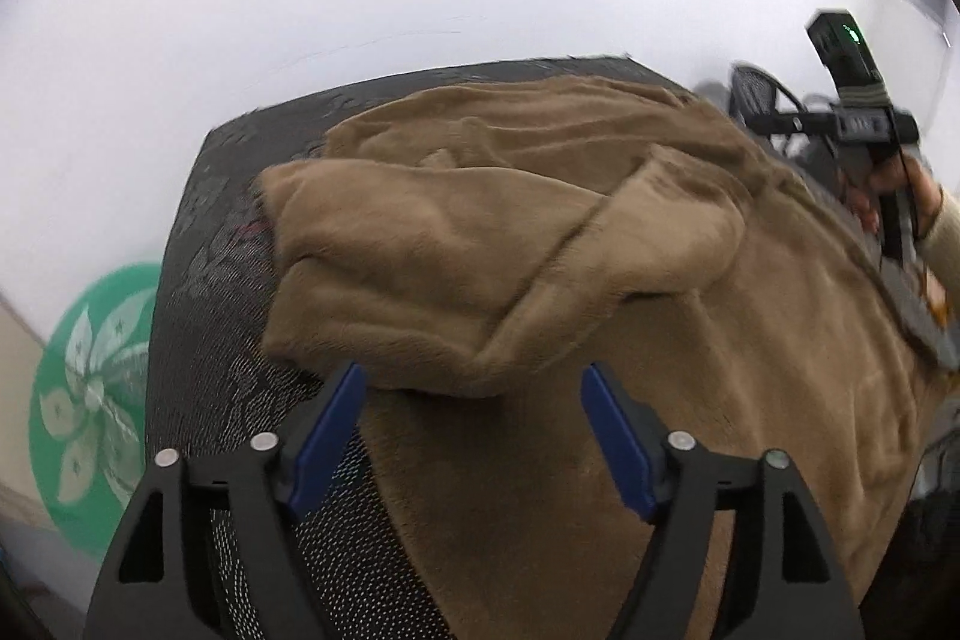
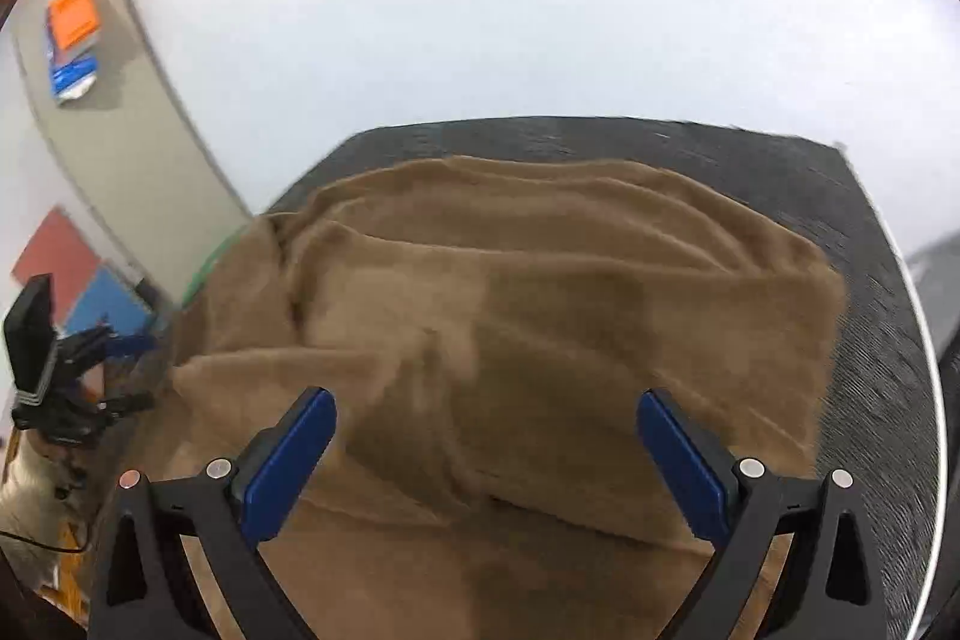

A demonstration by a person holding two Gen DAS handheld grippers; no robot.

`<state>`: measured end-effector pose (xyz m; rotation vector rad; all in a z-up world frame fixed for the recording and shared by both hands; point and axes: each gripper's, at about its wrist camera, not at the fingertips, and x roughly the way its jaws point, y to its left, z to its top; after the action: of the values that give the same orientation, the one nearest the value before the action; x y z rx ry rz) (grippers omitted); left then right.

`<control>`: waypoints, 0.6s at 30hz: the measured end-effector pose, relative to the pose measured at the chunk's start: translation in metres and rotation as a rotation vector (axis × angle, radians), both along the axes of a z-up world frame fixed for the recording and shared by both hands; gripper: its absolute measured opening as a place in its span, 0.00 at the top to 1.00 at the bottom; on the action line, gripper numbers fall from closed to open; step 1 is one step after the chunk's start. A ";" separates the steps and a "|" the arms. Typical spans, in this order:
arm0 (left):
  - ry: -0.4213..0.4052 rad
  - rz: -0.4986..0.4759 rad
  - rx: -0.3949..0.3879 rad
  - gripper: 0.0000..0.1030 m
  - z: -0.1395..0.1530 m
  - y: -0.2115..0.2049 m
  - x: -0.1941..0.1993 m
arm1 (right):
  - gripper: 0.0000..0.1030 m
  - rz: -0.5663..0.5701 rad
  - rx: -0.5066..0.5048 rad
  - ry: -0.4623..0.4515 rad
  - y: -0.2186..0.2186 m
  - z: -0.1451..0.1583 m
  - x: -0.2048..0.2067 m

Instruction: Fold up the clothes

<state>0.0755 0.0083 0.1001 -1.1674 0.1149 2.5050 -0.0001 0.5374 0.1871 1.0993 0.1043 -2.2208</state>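
A brown fleece garment [image 1: 600,352] lies spread over a dark patterned table [image 1: 198,340]. One sleeve [image 1: 456,268] is folded across its body. My left gripper [image 1: 474,388] hovers over the sleeve's near edge, open, with nothing between its blue pads. In the right wrist view the same garment [image 2: 540,328] covers most of the table [image 2: 870,280], rumpled in long folds. My right gripper [image 2: 486,418] is open above the cloth, not touching it. The right gripper's body [image 1: 858,112] shows at the far right of the left wrist view, held by a hand [image 1: 912,196].
A green round mat with a white flower [image 1: 90,400] lies on the pale floor left of the table. Orange and blue items [image 2: 72,40] sit on a beige strip at the upper left. Red and blue panels [image 2: 78,280] lie near the left gripper's body [image 2: 54,364].
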 end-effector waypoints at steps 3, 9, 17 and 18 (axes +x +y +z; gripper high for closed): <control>-0.028 0.067 0.059 0.22 -0.003 -0.014 -0.004 | 0.01 0.051 0.060 -0.012 -0.039 -0.012 -0.008; -0.084 0.183 0.092 0.22 -0.013 -0.040 -0.012 | 0.58 0.138 0.179 -0.080 -0.089 -0.053 -0.011; -0.150 0.287 0.192 0.22 -0.023 -0.065 -0.024 | 0.79 0.340 0.129 0.217 -0.070 0.020 0.075; -0.156 0.296 0.204 0.22 -0.023 -0.067 -0.025 | 0.79 0.404 0.120 0.249 -0.064 0.029 0.097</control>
<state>0.0508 -0.0588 0.0771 -1.3700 -0.3717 2.5817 0.0971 0.4733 0.2163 0.7733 0.5246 -1.9890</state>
